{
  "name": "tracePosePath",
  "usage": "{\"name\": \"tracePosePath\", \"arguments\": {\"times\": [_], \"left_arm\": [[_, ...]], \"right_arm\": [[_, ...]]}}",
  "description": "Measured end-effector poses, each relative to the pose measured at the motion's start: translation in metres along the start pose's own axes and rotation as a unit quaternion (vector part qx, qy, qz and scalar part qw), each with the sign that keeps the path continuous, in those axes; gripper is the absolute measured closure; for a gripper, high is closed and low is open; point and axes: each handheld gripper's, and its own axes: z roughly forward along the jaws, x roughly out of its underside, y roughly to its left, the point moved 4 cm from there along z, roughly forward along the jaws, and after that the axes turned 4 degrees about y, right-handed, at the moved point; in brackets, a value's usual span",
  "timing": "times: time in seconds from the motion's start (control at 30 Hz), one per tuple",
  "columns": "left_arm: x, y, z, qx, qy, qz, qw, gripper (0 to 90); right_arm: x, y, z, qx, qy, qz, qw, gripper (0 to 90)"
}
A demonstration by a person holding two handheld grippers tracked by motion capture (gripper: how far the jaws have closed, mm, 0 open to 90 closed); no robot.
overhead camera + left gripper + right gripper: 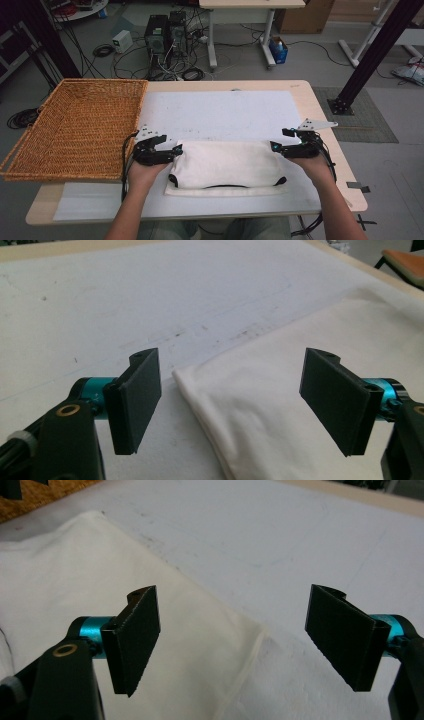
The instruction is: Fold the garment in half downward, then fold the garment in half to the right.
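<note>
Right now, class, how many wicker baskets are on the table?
1. The wicker basket sits on the table's left side, beyond the left gripper and beside the folded white cloth.

Wicker basket (75,127), 2 computer towers (166,32)

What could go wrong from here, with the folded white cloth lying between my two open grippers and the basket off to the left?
1. Both the left gripper and the right gripper are open over corners of the folded white cloth, so it lies unheld; a careless re-grasp might catch only the top layer and undo the fold.
2. Carrying it to the wicker basket, a loose edge may snag on the raised rim.
</note>
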Motion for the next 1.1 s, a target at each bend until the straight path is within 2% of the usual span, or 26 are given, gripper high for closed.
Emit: {"name": "tracePosePath", "arguments": {"times": [0.1, 0.37, 0.53, 0.6, 0.77, 0.97, 1.1], "left_arm": [[-0.001, -0.004, -0.006, 0.003, -0.002, 0.001, 1.0000, 23.9], [0.008, -0.013, -0.016, 0.016, 0.018, -0.003, 0.9997, 22.8], [0.018, -0.021, -0.024, 0.020, 0.023, -0.010, 0.9995, 22.8], [0.024, -0.024, -0.028, 0.017, 0.027, -0.018, 0.9993, 22.8], [0.042, -0.028, -0.033, 0.013, 0.043, -0.040, 0.9982, 22.8], [0.060, -0.031, -0.032, 0.017, 0.056, -0.071, 0.9958, 23.2], [0.069, -0.034, -0.027, 0.023, 0.069, -0.087, 0.9936, 23.2]], "right_arm": [[-0.006, 0.004, -0.002, -0.005, -0.008, -0.004, 0.9999, 21.8], [-0.006, 0.008, -0.001, -0.024, -0.001, -0.005, 0.9997, 19.1], [-0.017, 0.019, 0.009, -0.045, 0.011, -0.026, 0.9986, 19.1], [-0.026, 0.027, 0.017, -0.056, 0.016, -0.036, 0.9977, 19.0], [-0.053, 0.053, 0.046, -0.086, 0.036, -0.070, 0.9932, 19.1], [-0.085, 0.091, 0.098, -0.124, 0.073, -0.108, 0.9837, 19.1], [-0.095, 0.112, 0.137, -0.143, 0.096, -0.121, 0.9776, 19.1]]}}
